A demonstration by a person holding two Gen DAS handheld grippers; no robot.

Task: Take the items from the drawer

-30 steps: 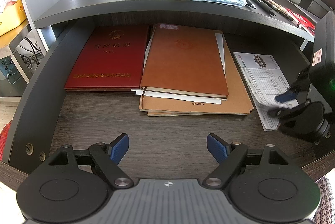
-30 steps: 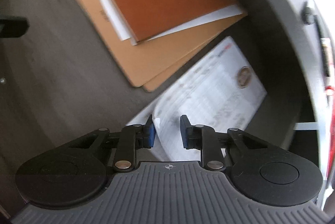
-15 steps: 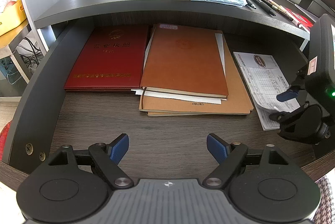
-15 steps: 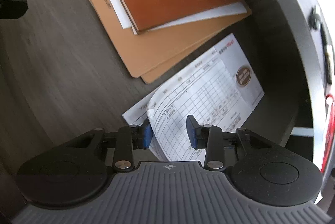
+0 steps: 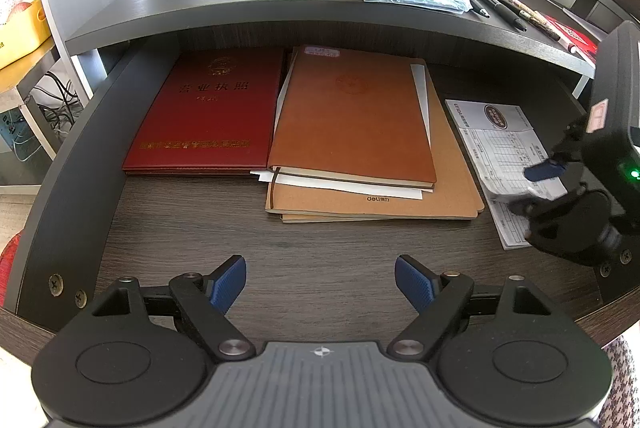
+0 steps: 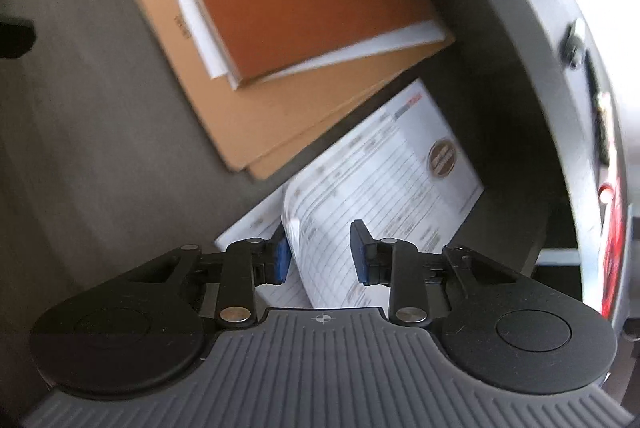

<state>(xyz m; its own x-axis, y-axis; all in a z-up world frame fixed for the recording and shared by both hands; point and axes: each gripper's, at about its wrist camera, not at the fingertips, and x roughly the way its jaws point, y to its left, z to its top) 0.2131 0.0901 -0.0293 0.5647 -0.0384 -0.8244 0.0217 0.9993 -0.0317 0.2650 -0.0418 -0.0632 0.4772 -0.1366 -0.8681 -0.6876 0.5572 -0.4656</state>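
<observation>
My right gripper (image 6: 320, 248) is straddling the curled form sheet (image 6: 384, 172), jaws apart; my left gripper (image 5: 320, 278) is gaping wide before the "deli" folder (image 5: 376, 204).

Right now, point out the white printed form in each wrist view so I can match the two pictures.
Left wrist view: the white printed form lies at the right of the drawer, its near end under the right gripper.
Right wrist view: the white printed form sits centre and lower right, its near edge curling up between the fingers.
Shared landmark: the tan folder stack beside it.
</observation>
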